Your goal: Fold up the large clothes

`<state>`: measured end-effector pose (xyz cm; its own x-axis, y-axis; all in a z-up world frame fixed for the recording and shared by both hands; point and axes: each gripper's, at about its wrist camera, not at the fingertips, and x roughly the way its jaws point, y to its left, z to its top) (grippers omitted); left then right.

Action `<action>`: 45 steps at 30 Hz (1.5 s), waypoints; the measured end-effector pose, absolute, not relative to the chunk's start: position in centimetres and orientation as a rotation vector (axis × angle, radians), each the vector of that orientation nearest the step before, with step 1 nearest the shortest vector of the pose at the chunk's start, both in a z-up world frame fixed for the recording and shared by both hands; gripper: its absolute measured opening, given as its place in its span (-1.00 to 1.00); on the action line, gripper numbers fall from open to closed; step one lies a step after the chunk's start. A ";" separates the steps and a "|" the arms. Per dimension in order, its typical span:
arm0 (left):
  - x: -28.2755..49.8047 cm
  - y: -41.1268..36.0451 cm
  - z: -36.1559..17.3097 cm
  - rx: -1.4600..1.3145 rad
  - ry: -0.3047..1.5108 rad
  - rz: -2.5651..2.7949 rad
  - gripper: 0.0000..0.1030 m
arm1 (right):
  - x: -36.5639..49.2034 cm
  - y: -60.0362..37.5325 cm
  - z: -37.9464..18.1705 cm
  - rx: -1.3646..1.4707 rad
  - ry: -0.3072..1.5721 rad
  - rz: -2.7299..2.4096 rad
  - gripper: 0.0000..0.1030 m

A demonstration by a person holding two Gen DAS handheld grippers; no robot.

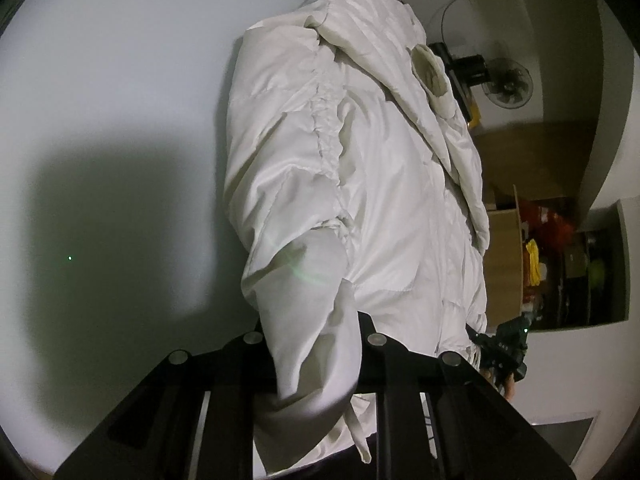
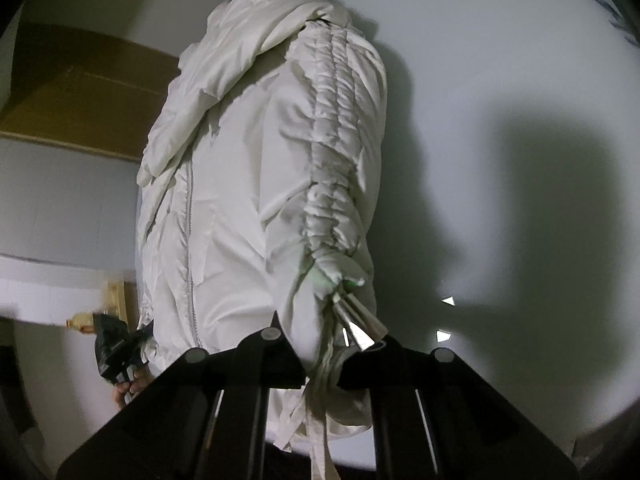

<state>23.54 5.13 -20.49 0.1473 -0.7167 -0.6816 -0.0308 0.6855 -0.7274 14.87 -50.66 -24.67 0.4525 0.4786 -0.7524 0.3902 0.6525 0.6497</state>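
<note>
With both grippers down at the near hem, white jacket (image 1: 360,152) lies flat on the white table (image 1: 120,80), front up, zip (image 2: 190,216) running lengthwise, hood end far from the cameras. Left gripper (image 1: 316,364) is clamped on the end of one sleeve, cuff fabric bunched between the black fingers (image 1: 384,344). Right gripper (image 2: 324,360) is pinched together on the other ruched sleeve's (image 2: 340,152) cuff, with drawcords and tags (image 2: 360,320) spilling through the fingers. Each sleeve lies along its own side of the body, inside the jacket outline. Open tabletop: wide bare strip outboard of the left sleeve, another outboard of the right sleeve, both only crossed by shadow. Between the grippers, no free surface — jacket body fills it. Near table edge sits just under both grippers; hem overhangs or touches it, can't tell which. Far side: table edge near the hood, then wooden furniture (image 1: 532,148), a wall fan (image 1: 506,82) and cluttered shelves (image 1: 568,260) well apart from the garment.
</note>
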 end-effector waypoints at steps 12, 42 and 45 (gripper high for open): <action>15.5 7.0 -15.4 -0.640 1.298 -0.650 -0.69 | 7.4 -50.9 -20.1 0.934 1.075 0.188 -0.87; 32.9 3.8 -0.8 -0.662 0.998 -0.763 -0.78 | 21.2 -57.5 -8.9 0.963 0.894 0.325 -0.91; 35.9 2.7 0.3 -0.653 1.004 -0.747 -0.78 | 23.9 -58.3 -8.4 0.969 0.905 0.306 -0.91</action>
<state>35.90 2.67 0.25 0.3389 -0.7993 -0.4962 0.2452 0.5843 -0.7736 23.94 -58.25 -8.36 0.6099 0.5950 -0.5234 0.1545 0.5584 0.8150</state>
